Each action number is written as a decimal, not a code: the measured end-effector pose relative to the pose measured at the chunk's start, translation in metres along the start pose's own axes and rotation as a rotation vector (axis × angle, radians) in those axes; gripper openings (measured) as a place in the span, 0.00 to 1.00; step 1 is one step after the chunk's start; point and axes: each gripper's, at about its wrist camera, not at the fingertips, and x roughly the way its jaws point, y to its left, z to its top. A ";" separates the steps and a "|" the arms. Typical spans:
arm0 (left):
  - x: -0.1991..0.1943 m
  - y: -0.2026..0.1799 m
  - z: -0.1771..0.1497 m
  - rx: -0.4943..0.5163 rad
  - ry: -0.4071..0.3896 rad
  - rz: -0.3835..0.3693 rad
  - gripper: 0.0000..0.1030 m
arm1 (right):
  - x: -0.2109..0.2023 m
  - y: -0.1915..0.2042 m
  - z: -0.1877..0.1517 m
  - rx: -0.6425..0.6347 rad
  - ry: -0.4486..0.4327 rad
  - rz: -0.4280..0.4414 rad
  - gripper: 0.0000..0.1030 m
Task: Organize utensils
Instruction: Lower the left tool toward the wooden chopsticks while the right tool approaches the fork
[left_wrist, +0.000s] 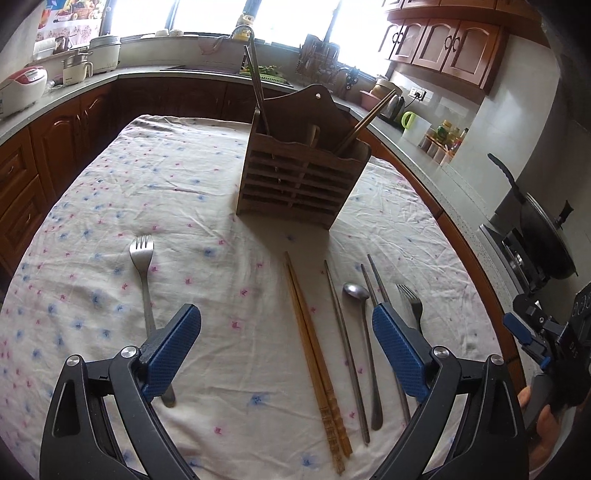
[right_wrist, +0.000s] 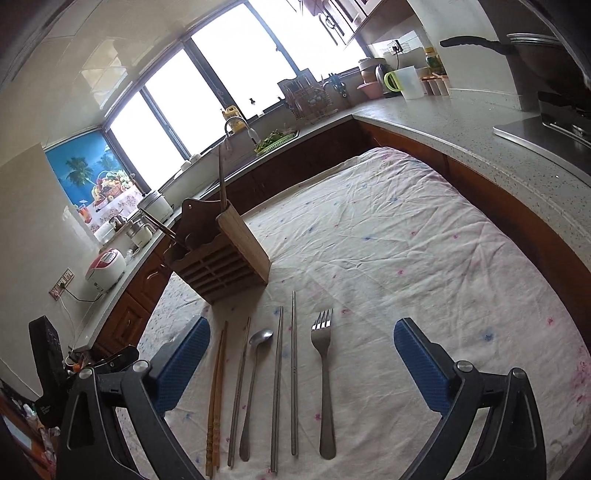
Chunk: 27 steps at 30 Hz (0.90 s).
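Note:
A wooden slatted utensil holder (left_wrist: 301, 173) stands on the floral tablecloth; it also shows in the right wrist view (right_wrist: 221, 262) and holds metal and wooden sticks. Loose on the cloth lie a fork (left_wrist: 144, 273) at the left, a wooden chopstick pair (left_wrist: 314, 350), a metal chopstick (left_wrist: 343, 339), a spoon (left_wrist: 364, 332), more metal chopsticks (left_wrist: 376, 284) and a second fork (left_wrist: 412, 302). The right wrist view shows the same row: wooden chopsticks (right_wrist: 216, 391), spoon (right_wrist: 255, 376), metal chopsticks (right_wrist: 293, 369), fork (right_wrist: 324, 369). My left gripper (left_wrist: 286, 328) is open above the cloth. My right gripper (right_wrist: 301, 343) is open above the row.
The tablecloth (left_wrist: 184, 192) covers a table ringed by kitchen counters (right_wrist: 461, 122) and wooden cabinets (left_wrist: 55, 140). A wok (left_wrist: 546, 232) sits on the stove at the right. Rice cookers (left_wrist: 22, 86) and a sink with a tap (right_wrist: 236, 125) stand beyond.

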 end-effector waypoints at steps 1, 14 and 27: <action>0.002 -0.002 -0.002 0.011 0.011 0.010 0.93 | -0.001 0.000 -0.002 -0.008 0.001 -0.002 0.98; 0.026 -0.003 -0.011 0.056 0.095 0.061 0.93 | 0.009 0.013 -0.009 -0.101 0.046 -0.033 0.90; 0.071 -0.002 0.000 0.061 0.216 0.035 0.59 | 0.047 0.019 -0.003 -0.135 0.139 -0.039 0.42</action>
